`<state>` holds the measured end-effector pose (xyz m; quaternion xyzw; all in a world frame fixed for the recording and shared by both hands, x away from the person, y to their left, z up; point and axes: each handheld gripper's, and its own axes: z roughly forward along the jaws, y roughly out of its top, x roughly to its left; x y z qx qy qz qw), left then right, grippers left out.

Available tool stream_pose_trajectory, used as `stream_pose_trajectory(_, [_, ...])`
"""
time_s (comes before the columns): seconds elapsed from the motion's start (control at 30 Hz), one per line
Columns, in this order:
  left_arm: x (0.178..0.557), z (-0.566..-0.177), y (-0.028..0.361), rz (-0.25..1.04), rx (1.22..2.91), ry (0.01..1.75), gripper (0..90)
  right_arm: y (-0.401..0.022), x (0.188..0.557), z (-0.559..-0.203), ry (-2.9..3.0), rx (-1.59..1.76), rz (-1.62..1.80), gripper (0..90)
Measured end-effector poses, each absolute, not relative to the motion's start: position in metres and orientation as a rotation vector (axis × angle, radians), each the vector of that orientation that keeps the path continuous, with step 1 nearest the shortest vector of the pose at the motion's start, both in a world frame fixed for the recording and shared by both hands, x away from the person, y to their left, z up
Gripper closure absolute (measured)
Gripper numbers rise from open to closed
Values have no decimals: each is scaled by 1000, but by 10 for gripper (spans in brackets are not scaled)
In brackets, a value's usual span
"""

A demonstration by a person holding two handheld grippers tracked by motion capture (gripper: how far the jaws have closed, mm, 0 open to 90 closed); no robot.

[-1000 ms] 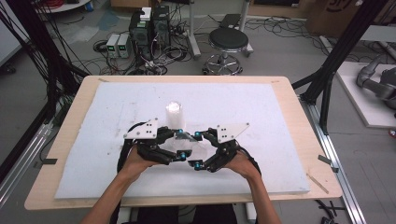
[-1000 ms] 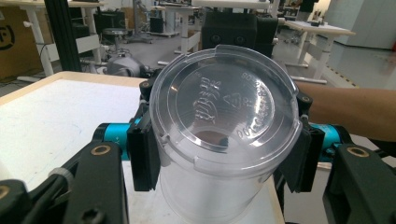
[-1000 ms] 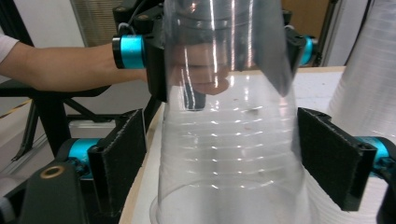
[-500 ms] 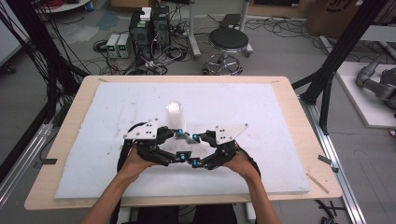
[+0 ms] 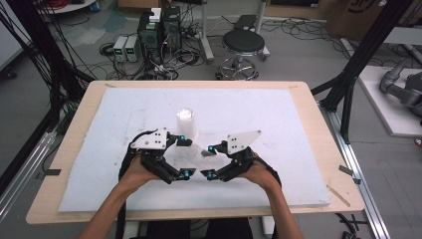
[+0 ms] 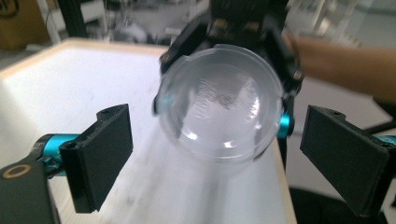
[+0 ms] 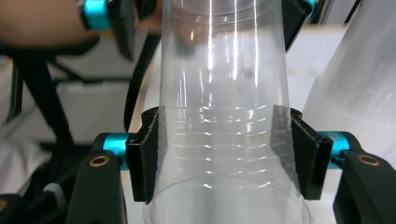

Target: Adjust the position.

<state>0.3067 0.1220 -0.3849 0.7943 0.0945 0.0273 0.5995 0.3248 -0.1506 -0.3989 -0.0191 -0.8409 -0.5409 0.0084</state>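
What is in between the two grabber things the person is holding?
A clear plastic cup, lying sideways in the high view. The right gripper squeezes it; the left gripper is open, facing its bottom in the left gripper view.

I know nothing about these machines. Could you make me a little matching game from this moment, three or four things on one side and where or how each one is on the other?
Things:
1. left gripper
2. right gripper
3. clear plastic cup
4. stack of cups

States:
A. standing upright on the white mat
B. jaws open, holding nothing
C. squeezed between two black jaws
D. jaws shut on something see-through

Pairs: 1-B, 2-D, 3-C, 4-A
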Motion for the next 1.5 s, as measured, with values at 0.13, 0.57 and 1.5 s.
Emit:
stream_pose_trajectory(0.13, [309, -382, 125, 36, 1934, 221, 94, -146, 325, -385, -2725, -33, -1508, 382])
stream_pose_trajectory(0.57, [324, -351, 119, -33, 2405, 152, 117, -125, 333, -348, -2980, 17, -909, 385])
stream_pose_trajectory(1.5, [326, -358, 81, -46, 2387, 132, 236, -125, 336, -349, -3008, 28, -797, 388])
